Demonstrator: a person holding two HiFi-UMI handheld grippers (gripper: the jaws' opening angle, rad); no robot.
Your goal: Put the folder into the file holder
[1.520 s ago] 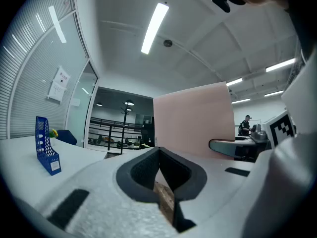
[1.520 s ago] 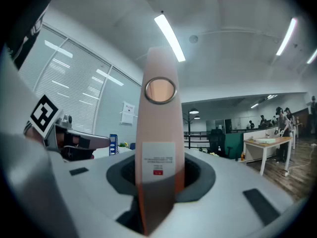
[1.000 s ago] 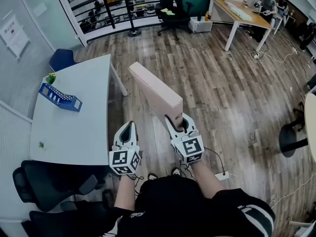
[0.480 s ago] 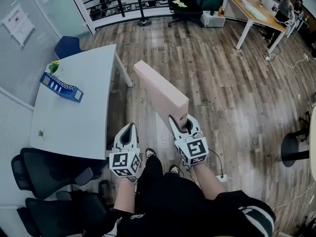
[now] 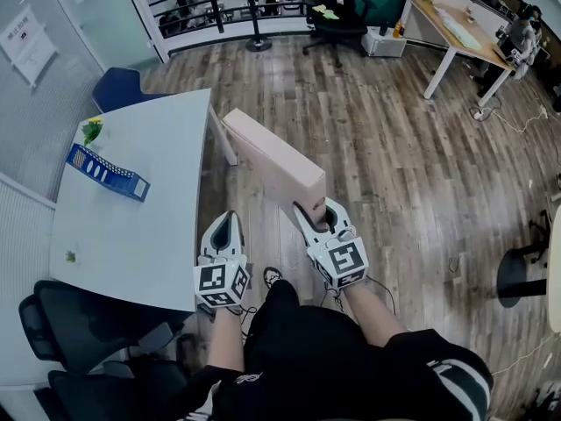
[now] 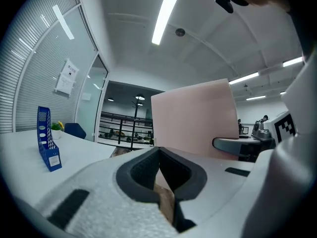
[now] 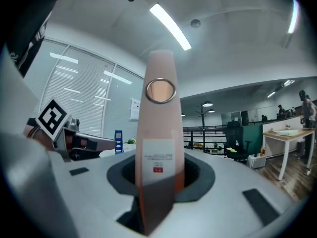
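Far off to the left of both grippers, the blue file holder [image 5: 107,173] stands on the white table [image 5: 131,235], close to that table's outer left edge, with a small green plant [image 5: 90,131] just beyond it. The holder is well apart from either gripper, and bare tabletop lies between it and them.

A black office chair [image 5: 83,323] is tucked against the table's near edge, down and to the left of the left gripper [image 5: 225,221]. The table's right edge runs just beside that gripper, on its left.

The left gripper is clenched on nothing, its tips meeting in a point, and it aims forward along that edge.

Just to its right, with a strip of floor between them, the right gripper [image 5: 321,216] grasps the pink folder [image 5: 267,160] by one end. The jaws pinch across the folder's narrow spine, where a white label and a round finger hole face the gripper's camera. The folder stands on edge in the air and reaches forward and leftward from the jaws. Its far corner comes near the table's right edge and a table leg, though I can't tell if it clears them.

To the right of the right gripper the wooden floor [image 5: 403,156] lies wide open. Further off that way are a long desk [image 5: 451,29] and a cable trailing on the boards.
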